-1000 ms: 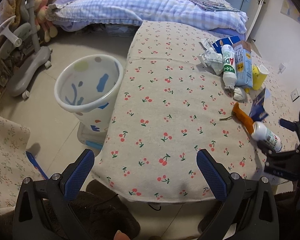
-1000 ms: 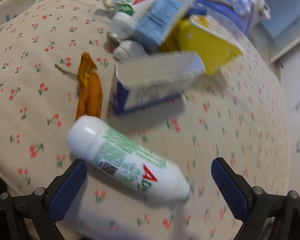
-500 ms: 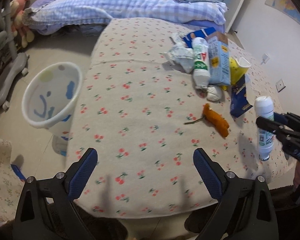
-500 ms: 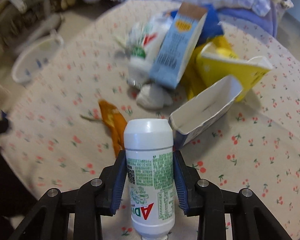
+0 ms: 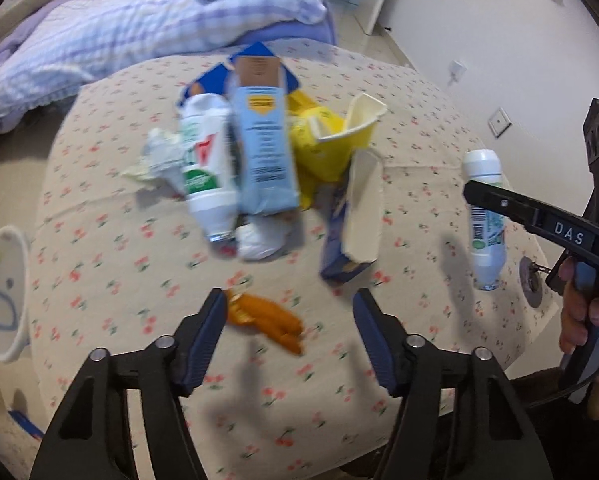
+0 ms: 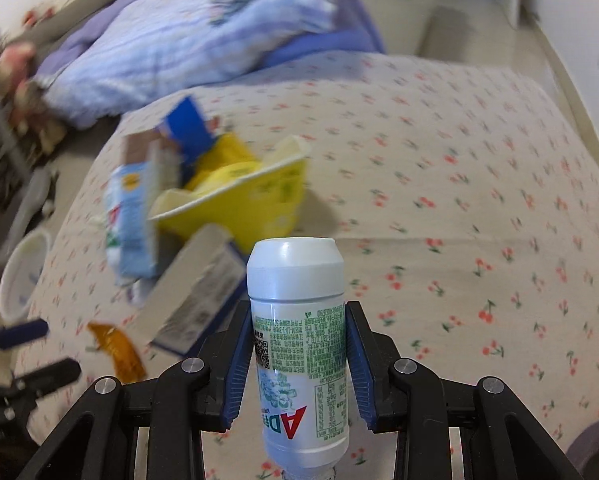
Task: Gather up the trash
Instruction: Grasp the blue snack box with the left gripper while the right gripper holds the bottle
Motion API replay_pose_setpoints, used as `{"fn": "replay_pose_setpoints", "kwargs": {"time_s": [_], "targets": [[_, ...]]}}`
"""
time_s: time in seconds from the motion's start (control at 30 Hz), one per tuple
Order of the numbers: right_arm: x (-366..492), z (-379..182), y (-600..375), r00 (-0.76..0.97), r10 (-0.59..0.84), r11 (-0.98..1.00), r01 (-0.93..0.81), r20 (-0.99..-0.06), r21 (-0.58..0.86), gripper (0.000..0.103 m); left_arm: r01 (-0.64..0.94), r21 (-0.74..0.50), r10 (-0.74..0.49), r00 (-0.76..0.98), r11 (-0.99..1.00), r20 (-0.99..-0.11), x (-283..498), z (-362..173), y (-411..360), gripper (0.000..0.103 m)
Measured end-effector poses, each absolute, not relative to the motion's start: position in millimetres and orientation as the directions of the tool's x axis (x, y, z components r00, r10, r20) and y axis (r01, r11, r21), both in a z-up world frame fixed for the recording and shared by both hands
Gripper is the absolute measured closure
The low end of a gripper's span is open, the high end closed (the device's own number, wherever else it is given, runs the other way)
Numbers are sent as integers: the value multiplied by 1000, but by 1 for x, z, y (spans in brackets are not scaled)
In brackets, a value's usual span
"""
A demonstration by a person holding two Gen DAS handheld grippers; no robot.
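Now, through my left wrist camera, my left gripper point(image 5: 287, 334) hangs released over the orange peel point(image 5: 265, 318) on the cherry-print worktop point(image 5: 419, 92); the bin point(image 5: 1, 292) sits at the left edge, below the worktop. To take the peel well I should drop straight and straddle it.

From the right wrist camera, my right gripper point(image 6: 295, 364) is clenched on the white bottle point(image 6: 299, 344), cap end forward, lifted, though blur hides how squarely. I'd carry it level to the bin.
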State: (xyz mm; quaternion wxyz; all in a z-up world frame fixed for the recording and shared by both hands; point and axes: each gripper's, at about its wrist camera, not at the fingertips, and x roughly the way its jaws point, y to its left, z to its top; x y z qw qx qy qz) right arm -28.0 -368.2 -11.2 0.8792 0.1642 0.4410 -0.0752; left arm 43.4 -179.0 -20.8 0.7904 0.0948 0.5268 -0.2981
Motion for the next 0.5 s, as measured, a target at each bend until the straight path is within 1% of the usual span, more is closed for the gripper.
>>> {"fn": "replay_pose_setpoints", "kwargs": {"time_s": [0.07,0.1,0.33,0.5], "targets": [[-28,-14,-376,595,13,927,295,-804,233,64,581,-168,-371,249,796,-894,50,-25,-197,49],[-28,-15,-379,592,9,924,302,-806,233,64,584,-168,-371,246,794,-896,51,-26,-201,50],[-23,-18,-389,588,4,921,313,-809,233,64,615,-176,-379,216,769,-900,64,-32,-235,52],[-21,-18,-393,586,7,915,323,-810,242,64,616,-205,-401,198,761,-894,61,-28,-233,52]]}}
